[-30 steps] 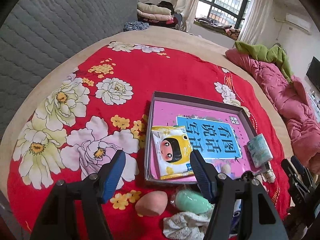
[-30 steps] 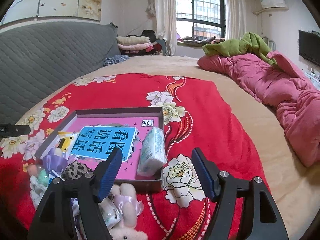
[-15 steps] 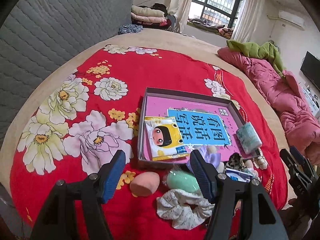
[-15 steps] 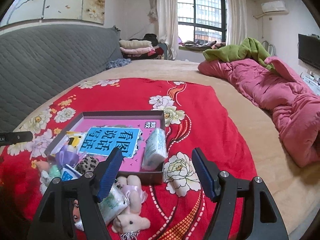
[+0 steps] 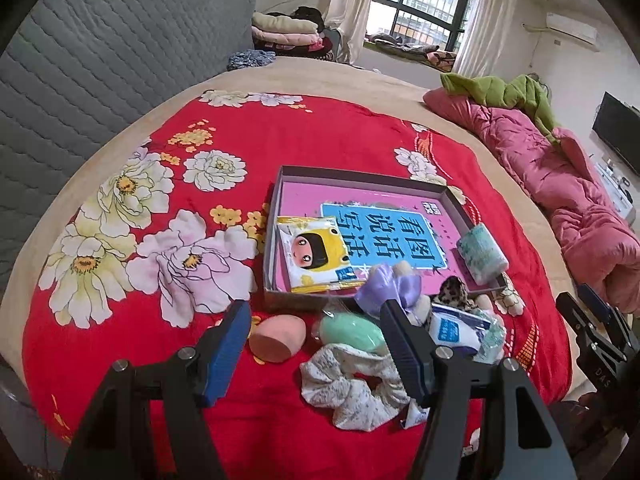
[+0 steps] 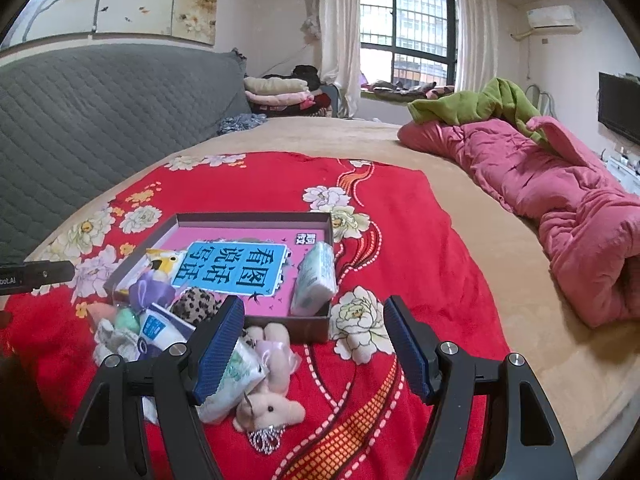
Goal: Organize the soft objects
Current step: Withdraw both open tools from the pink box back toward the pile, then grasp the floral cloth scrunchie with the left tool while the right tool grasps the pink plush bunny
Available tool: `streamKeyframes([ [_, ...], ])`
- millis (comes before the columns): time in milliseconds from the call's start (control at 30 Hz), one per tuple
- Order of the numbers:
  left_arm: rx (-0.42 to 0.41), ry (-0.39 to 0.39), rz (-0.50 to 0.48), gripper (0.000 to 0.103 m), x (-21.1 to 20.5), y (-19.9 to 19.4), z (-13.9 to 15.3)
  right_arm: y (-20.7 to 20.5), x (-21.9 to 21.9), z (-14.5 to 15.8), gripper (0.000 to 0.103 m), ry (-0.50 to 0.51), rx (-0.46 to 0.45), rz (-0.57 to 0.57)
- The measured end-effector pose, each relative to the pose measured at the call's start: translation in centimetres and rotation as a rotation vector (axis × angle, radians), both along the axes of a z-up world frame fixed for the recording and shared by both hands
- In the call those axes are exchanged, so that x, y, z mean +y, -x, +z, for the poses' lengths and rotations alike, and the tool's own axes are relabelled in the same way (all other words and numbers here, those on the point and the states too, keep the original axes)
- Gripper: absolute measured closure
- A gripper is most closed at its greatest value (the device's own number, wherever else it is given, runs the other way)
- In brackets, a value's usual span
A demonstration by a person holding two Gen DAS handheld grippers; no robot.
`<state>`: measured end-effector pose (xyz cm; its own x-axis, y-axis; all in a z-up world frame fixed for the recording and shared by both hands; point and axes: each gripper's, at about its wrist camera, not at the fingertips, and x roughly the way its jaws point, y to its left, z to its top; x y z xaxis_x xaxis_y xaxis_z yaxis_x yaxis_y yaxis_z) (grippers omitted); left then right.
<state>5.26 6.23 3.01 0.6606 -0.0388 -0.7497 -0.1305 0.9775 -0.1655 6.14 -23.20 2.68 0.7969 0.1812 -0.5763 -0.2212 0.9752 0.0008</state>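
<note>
A shallow grey box (image 5: pixel 352 178) (image 6: pixel 256 218) with a pink and blue lining lies on the red floral blanket. In it are a yellow cartoon wipes pack (image 5: pixel 316 252) and a pale green tissue pack (image 5: pixel 482 256) (image 6: pixel 314 280). In front of the box lie a peach sponge (image 5: pixel 274 338), a mint sponge (image 5: pixel 352 332), a white scrunchie (image 5: pixel 352 388), a purple bow (image 5: pixel 386 286), a leopard scrunchie (image 6: pixel 196 302), a white and blue pack (image 5: pixel 452 330) and a pink plush toy (image 6: pixel 268 404). My left gripper (image 5: pixel 316 354) is open above the sponges. My right gripper (image 6: pixel 314 350) is open above the plush toy.
A pink quilt (image 6: pixel 560 208) with a green blanket (image 6: pixel 480 104) lies along the right of the bed. A grey quilted headboard (image 5: pixel 100 64) stands at the left. Folded clothes (image 6: pixel 280 96) are piled at the far end. The right gripper's body shows in the left wrist view (image 5: pixel 592 328).
Both grippers have pulled back and up from the box, so more of the pile in front of it shows. Both stay open. No object has moved.
</note>
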Motion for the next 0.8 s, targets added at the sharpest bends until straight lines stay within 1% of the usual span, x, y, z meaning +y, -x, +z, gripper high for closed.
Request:
streamKeyframes([
  [233,0.011,0.010,-0.007,0.036,-0.1,0.8,-0.4,1.0,-0.4,-0.3,0.029,0.004,0.016,0.001],
  [333,0.043,0.022,-0.006,0.036,-0.3,1.0,-0.9,1.3,-0.6,-0.6,0.029,-0.003,0.033,0.004],
  [600,0.070,0.045,-0.005,0.036,-0.8,1.6,-2.1,2.2,-0.2,-1.3,0.029,0.008,0.066,0.025],
  [800,0.086,0.048,-0.014,0.036,-1.2,2.0,-2.5,2.5,-0.1,-1.9,0.029,0.011,0.093,0.035],
])
